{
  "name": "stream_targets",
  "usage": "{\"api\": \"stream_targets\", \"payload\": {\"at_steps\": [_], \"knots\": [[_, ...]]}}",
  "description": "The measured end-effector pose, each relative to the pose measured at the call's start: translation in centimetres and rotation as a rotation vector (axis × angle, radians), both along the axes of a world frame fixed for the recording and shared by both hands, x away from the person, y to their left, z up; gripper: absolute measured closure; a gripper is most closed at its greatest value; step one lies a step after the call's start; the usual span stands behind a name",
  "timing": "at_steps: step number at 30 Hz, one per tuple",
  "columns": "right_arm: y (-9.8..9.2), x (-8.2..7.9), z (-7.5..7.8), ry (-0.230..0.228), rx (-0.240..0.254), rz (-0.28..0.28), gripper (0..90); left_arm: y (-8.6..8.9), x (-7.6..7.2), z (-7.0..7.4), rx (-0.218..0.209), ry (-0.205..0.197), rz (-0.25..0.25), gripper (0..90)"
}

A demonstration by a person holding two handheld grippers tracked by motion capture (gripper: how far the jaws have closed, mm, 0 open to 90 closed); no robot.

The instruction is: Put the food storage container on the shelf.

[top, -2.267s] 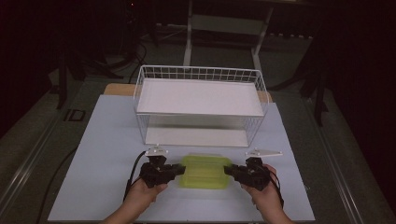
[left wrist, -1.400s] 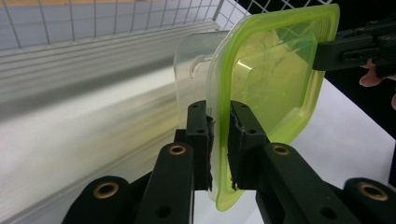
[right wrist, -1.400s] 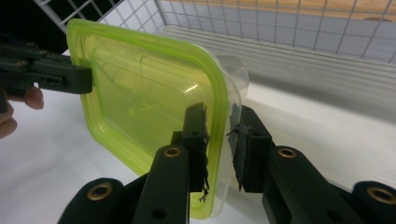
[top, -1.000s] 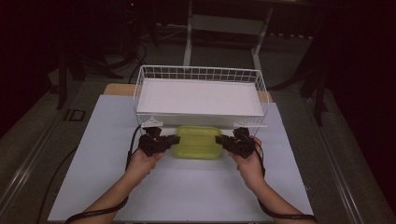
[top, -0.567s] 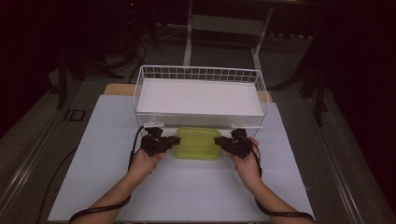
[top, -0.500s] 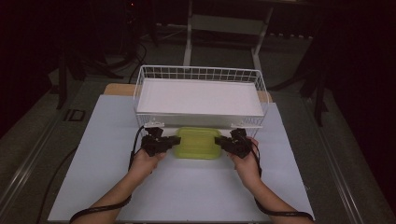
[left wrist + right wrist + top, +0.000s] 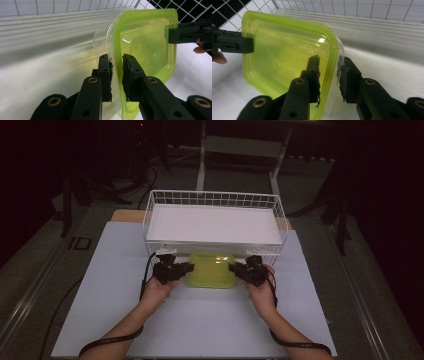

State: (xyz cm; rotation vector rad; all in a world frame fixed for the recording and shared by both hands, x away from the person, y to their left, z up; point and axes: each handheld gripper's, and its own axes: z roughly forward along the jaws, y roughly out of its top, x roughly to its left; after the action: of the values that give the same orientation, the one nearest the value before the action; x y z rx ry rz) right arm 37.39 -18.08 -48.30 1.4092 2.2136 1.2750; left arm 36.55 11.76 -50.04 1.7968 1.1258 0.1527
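Under the front edge of the wire rack (image 7: 212, 200), on the white table (image 7: 100, 310), sits the green-lidded box (image 7: 212, 270). Your left gripper (image 7: 186, 268) straddles its left rim, your right gripper (image 7: 234, 269) the opposite rim. Both sets of jaws have just been opening: in the gripper views each pair shows a gap beside the lid edge (image 7: 117, 65), pads no longer pressing.

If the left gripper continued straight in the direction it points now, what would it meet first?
Probably the green container: its rim already sits between the left gripper's slightly parted jaws. Beyond it is the right gripper.
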Motion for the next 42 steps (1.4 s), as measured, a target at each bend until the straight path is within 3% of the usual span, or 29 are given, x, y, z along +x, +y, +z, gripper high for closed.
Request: {"api": "stream_targets", "payload": {"at_steps": [9,11,15,22,24,26,29,35,42], "knots": [[1.1,0.1,-0.3,-0.122,-0.106,-0.039,61.1,-0.2,0.3,-0.6,0.007,-0.039,0.04,69.8],[1.3,0.2,-0.5,-0.134,-0.132,-0.051,58.2,-0.2,0.5,-0.8,-0.007,-0.029,0.05,67.6],[1.4,0.5,-0.9,-0.151,-0.16,-0.071,53.7,-0.1,1.0,-1.1,0.006,-0.032,0.058,62.6],[1.6,1.1,-1.2,-0.146,-0.158,-0.111,48.6,0.0,1.4,-1.5,-0.014,-0.034,0.061,56.8],[1.5,1.1,-1.3,-0.146,-0.158,-0.116,47.1,-0.2,1.4,-1.5,0.021,-0.057,0.072,49.2],[1.5,1.1,-1.3,-0.149,-0.16,-0.119,45.1,-0.2,1.3,-1.3,0.017,-0.054,0.068,46.2],[1.3,0.9,-1.2,-0.161,-0.161,-0.117,44.1,-0.1,1.1,-1.0,0.027,-0.086,0.056,45.5],[0.8,-0.2,-1.0,-0.132,-0.118,-0.128,43.0,0.4,0.0,-0.1,0.01,-0.097,0.054,45.5],[0.6,-2.3,-0.1,-0.138,-0.113,-0.077,42.6,1.0,-1.7,0.9,-0.002,-0.111,0.028,45.5]]}}
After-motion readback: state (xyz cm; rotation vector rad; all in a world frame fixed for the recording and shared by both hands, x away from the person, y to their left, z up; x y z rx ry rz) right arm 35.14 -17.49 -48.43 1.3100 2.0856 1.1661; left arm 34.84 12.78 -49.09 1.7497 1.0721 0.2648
